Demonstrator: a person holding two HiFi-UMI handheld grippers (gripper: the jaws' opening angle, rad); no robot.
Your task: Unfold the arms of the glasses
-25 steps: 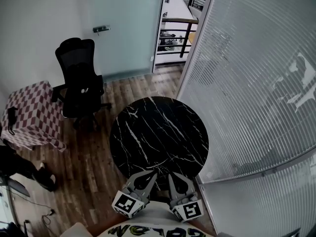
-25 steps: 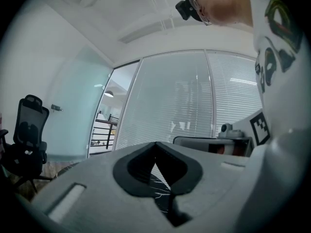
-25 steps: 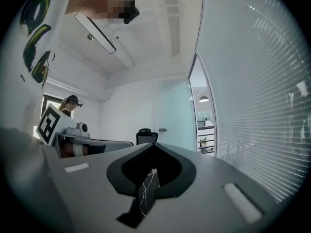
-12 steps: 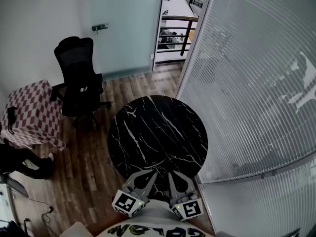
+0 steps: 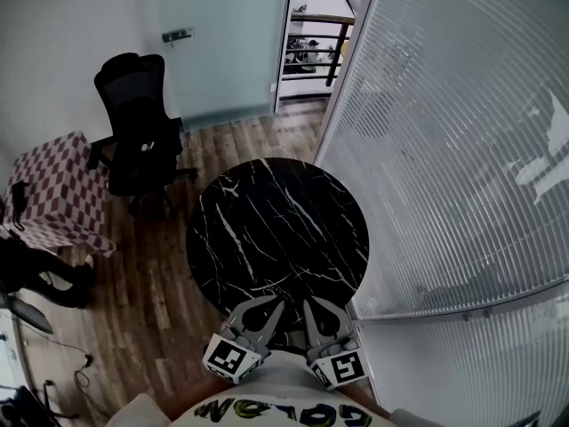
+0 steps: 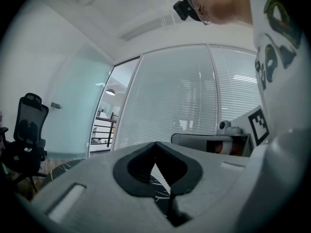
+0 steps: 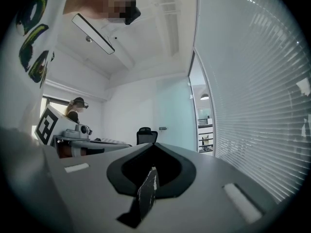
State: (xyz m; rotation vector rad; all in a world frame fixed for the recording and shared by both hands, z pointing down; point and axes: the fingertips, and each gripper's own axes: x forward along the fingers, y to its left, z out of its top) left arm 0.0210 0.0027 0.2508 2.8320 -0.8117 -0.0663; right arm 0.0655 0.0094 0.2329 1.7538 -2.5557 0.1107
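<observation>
No glasses show in any view. The round black marble table point(image 5: 276, 229) lies bare in front of me. My left gripper point(image 5: 274, 305) and right gripper point(image 5: 308, 303) are held side by side at the table's near edge, pointing level across it. Both are shut with nothing between their jaws. In the left gripper view the left gripper point(image 6: 155, 143) has its tips meeting, and only a thin slit of marble shows below. The right gripper point(image 7: 153, 144) looks the same in the right gripper view.
A black office chair point(image 5: 133, 132) stands beyond the table on the left, next to a small table with a checkered cloth point(image 5: 55, 189). A curved glass wall with blinds point(image 5: 444, 149) runs along the right. An open doorway point(image 5: 311, 43) lies at the back. The floor is wood.
The table has drawn a little closer to me and both grippers have moved forward to its near edge, still shut. A person's feet at the far left have shifted.
</observation>
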